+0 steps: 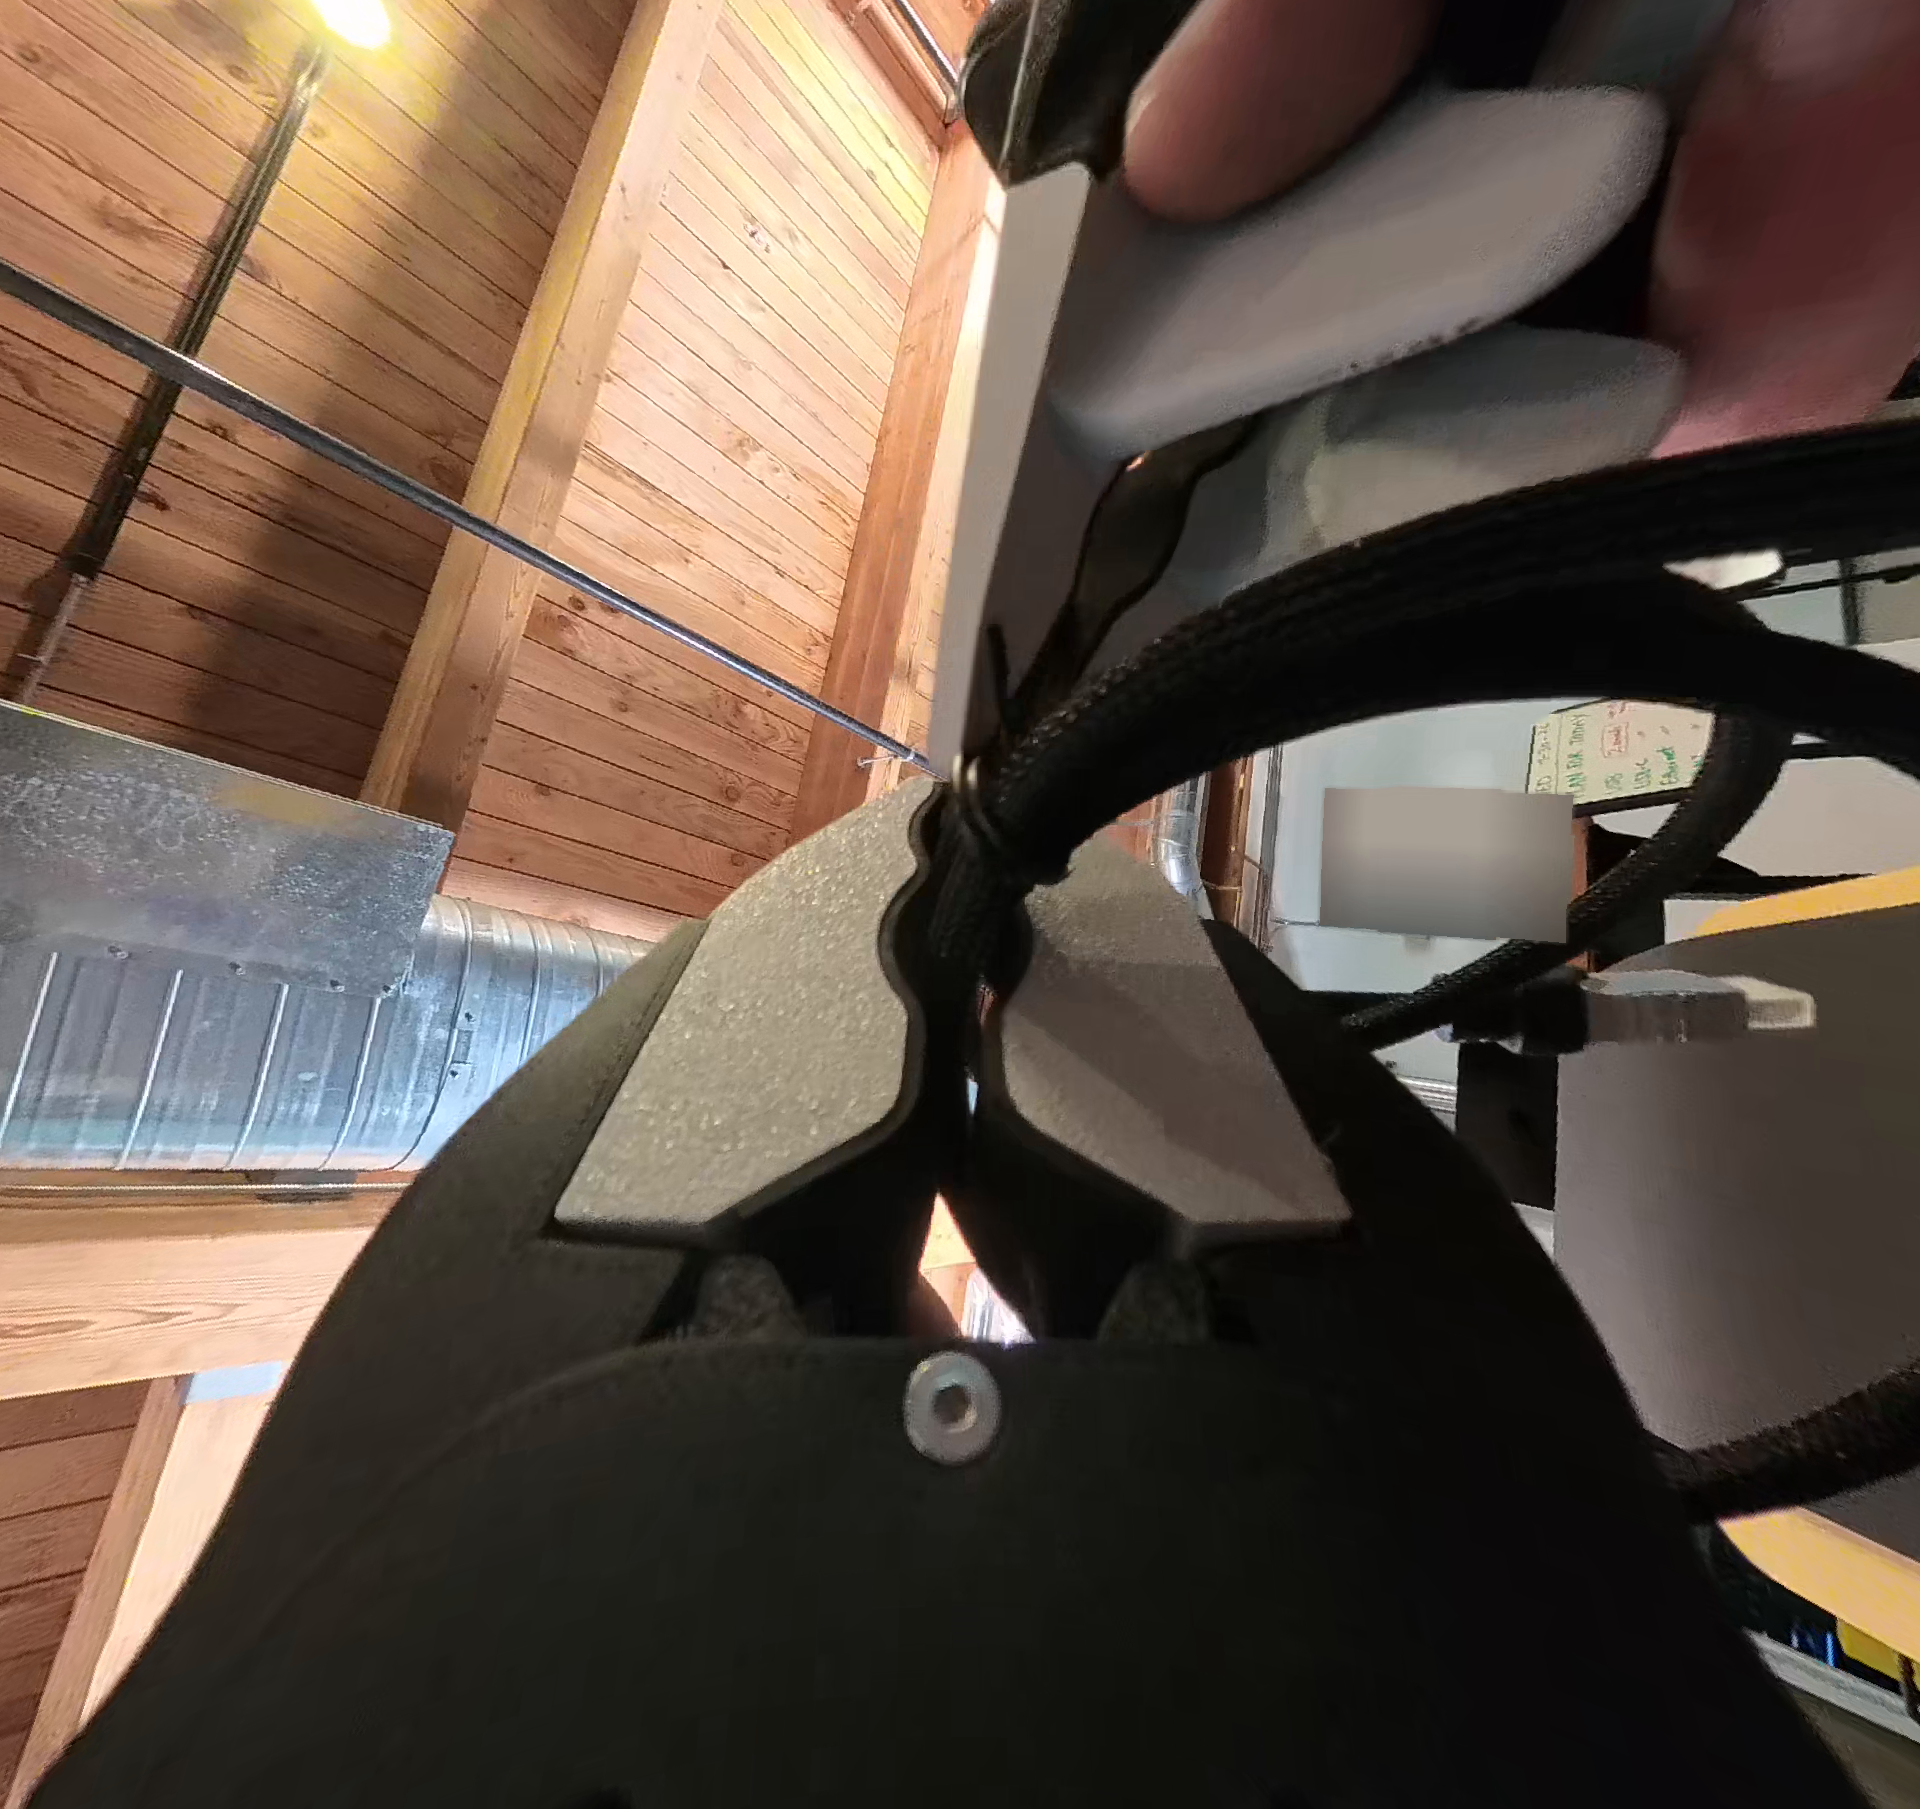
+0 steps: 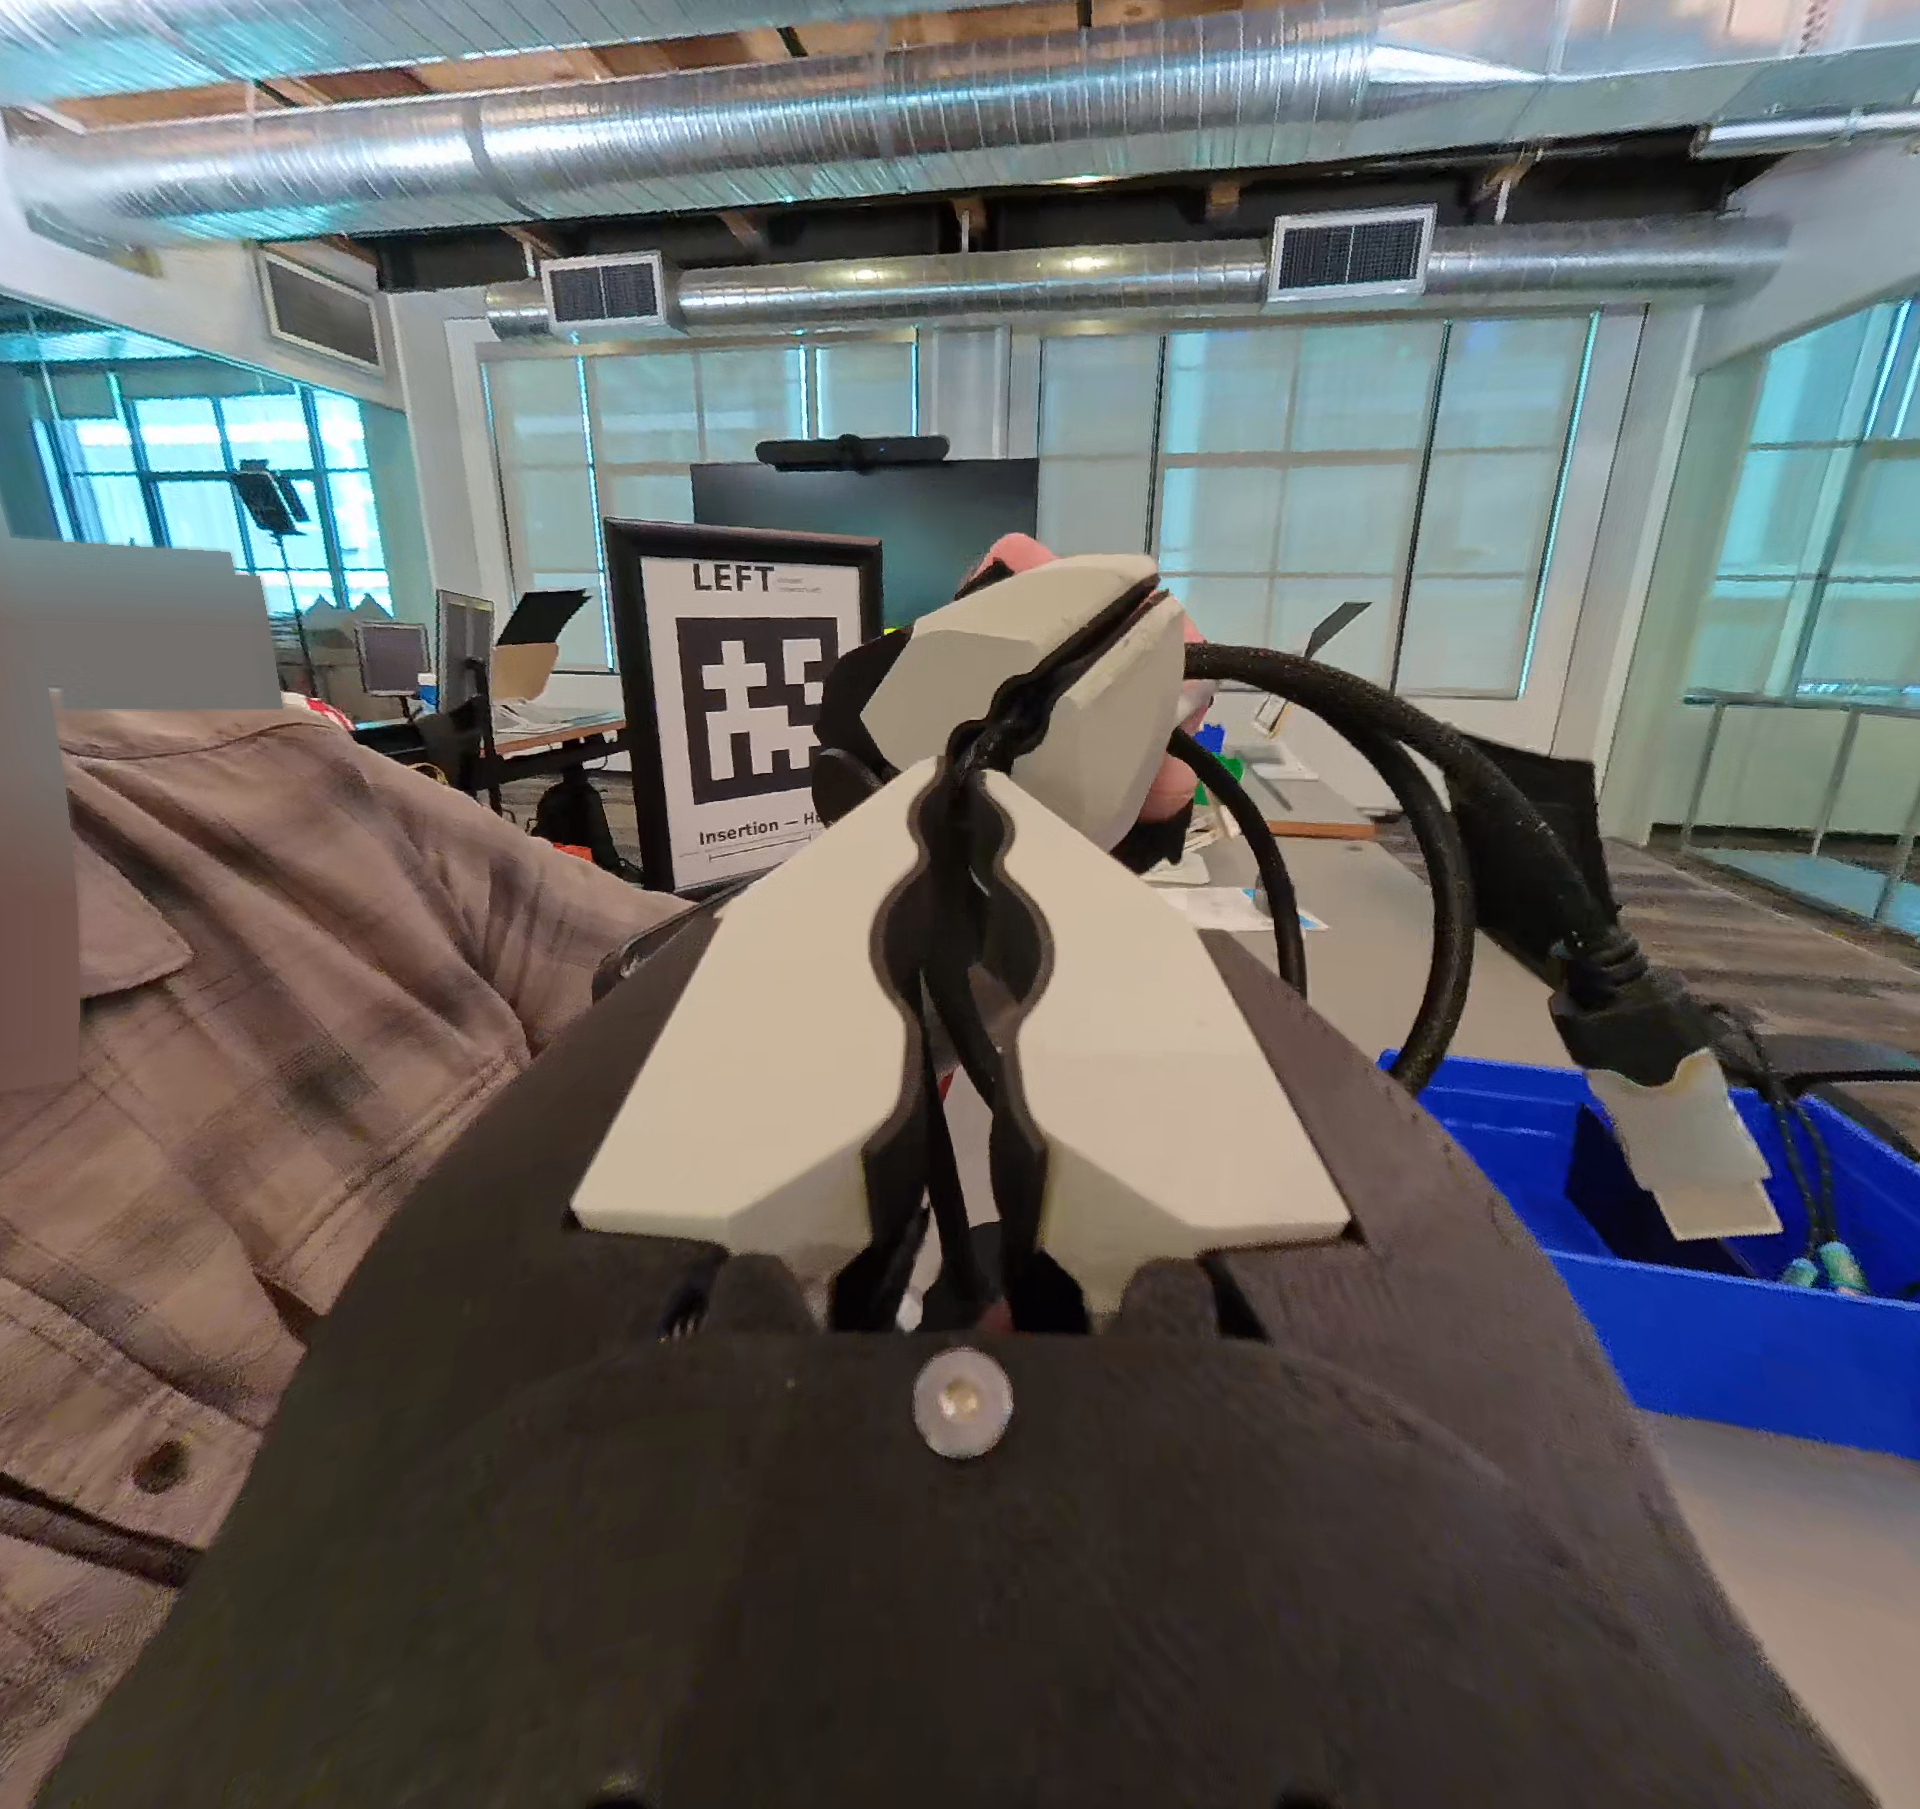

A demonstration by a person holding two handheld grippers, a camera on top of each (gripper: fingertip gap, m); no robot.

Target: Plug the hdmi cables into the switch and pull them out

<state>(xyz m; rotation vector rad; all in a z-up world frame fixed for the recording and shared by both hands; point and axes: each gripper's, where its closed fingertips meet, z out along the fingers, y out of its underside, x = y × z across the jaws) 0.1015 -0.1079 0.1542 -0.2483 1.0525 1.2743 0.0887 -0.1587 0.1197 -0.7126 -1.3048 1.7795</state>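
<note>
Above blue bin (image 2: 1714, 1344), both grippers (image 2: 961, 783) clamp cable (image 2: 1455, 793), tip-to-tip.

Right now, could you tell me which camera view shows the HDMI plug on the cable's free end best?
The right wrist view: the HDMI plug hangs large and sharp over the blue bin. The left wrist view shows the plug smaller, side-on at the right.

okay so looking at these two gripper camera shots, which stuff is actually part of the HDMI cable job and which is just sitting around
Part of the job:
- black braided HDMI cables, looped, pinched in both grippers
- free plug with a pale cap
- left gripper
- right gripper
The switch is not in view.

Just lying about:
- blue bin
- framed marker sign
- dark monitor
- ceiling ducts
</note>
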